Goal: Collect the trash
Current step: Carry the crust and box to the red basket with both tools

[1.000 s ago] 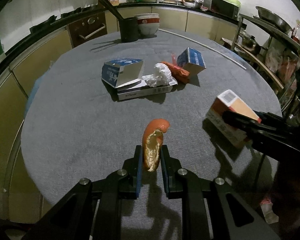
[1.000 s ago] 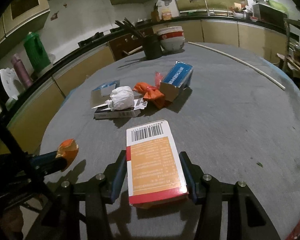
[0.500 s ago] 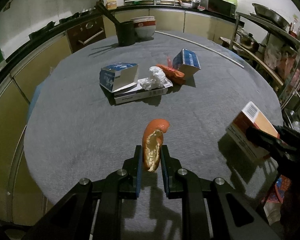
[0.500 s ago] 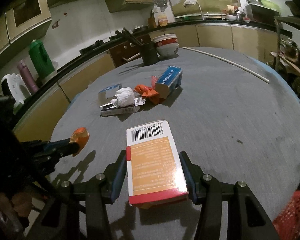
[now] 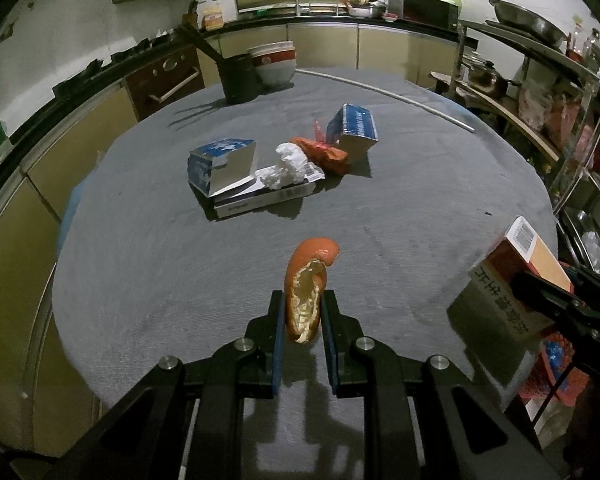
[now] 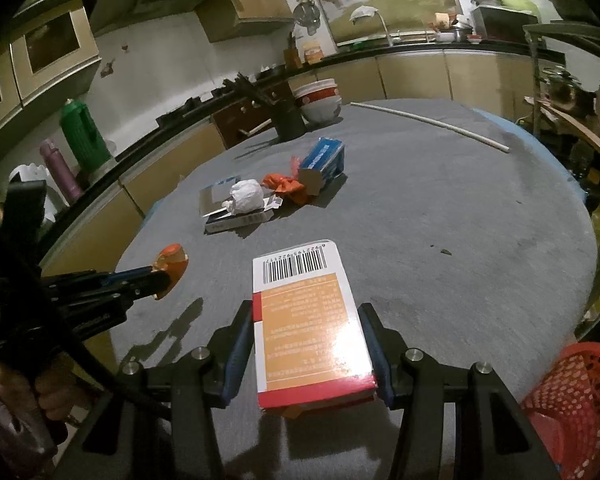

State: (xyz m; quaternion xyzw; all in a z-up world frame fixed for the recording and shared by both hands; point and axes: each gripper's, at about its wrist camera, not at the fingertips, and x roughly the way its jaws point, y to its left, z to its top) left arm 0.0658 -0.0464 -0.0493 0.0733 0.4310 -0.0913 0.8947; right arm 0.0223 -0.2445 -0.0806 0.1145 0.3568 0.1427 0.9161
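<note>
Carton: the orange-and-white cardboard carton with a barcode (image 6: 312, 320) sits flat between the right gripper (image 6: 308, 354) fingers, its long axis running straight out along them, barcode end forward, clear above the table.
Peel: the curled orange citrus peel (image 5: 308, 288) stands on edge in the left gripper (image 5: 302, 332), its long axis pointing forward and up from the jaws, pith side facing the camera.
Right jaws: pinching the carton across its width, one blue pad on each long side.
Left jaws: pressed in on the lower half of the peel.
Basket: the red perforated plastic basket (image 6: 572, 396) lies low and to the right of the right jaws, beyond the edge of the round grey cloth-covered table (image 6: 460, 220). This is the relation the drop turns on.
Nearer hand: the right one, judging by the basket in its own corner; the left gripper hangs over the near table edge, on the far side of the carton from the basket.
Likely move: swing the carton right and down, then part the fingers over the basket.
Remaining trash: blue-and-white boxes (image 5: 224, 164), a crumpled white tissue (image 5: 286, 164) and an orange wrapper (image 5: 324, 152) lie well ahead of both jaws, mid-table.
</note>
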